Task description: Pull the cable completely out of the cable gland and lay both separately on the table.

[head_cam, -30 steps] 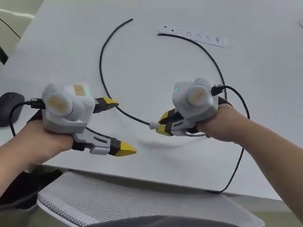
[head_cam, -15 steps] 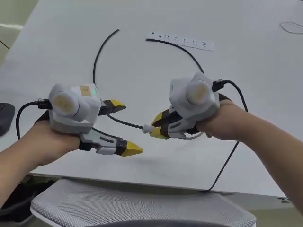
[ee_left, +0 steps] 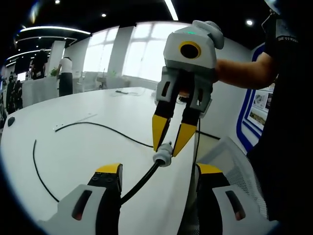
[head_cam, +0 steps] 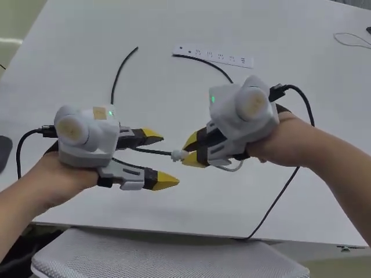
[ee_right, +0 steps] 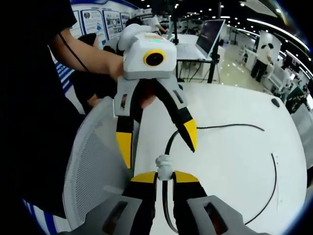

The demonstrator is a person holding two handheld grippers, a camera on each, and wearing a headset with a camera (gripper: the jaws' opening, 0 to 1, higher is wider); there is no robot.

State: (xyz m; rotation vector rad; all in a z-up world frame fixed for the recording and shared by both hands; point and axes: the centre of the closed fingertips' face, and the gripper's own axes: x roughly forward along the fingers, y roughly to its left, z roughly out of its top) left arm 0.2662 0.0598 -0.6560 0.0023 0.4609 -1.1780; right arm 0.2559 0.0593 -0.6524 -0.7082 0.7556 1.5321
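A small white cable gland (head_cam: 178, 155) sits on the end of a long black cable (head_cam: 114, 81) that curves away across the white table (head_cam: 75, 35). My right gripper (head_cam: 186, 154) is shut on the gland and holds it above the table. In the right gripper view the gland (ee_right: 165, 166) is pinched between the tips of that gripper (ee_right: 165, 176). My left gripper (head_cam: 161, 158) faces it, open, with the cable running between its jaws just behind the gland. The left gripper view shows the gland (ee_left: 163, 155) and cable (ee_left: 139, 183) ahead of the open left gripper (ee_left: 159, 169).
A white power strip (head_cam: 213, 56) lies at the far side of the table, its black cord (head_cam: 217, 65) curving toward my right hand. A grey mesh chair (head_cam: 174, 258) sits below the table's near edge. The gripper's own black lead (head_cam: 278, 194) hangs off that edge.
The two grippers have come closer together. The left gripper has moved right so the cable now runs between its open jaws. The right gripper stays shut on the gland.
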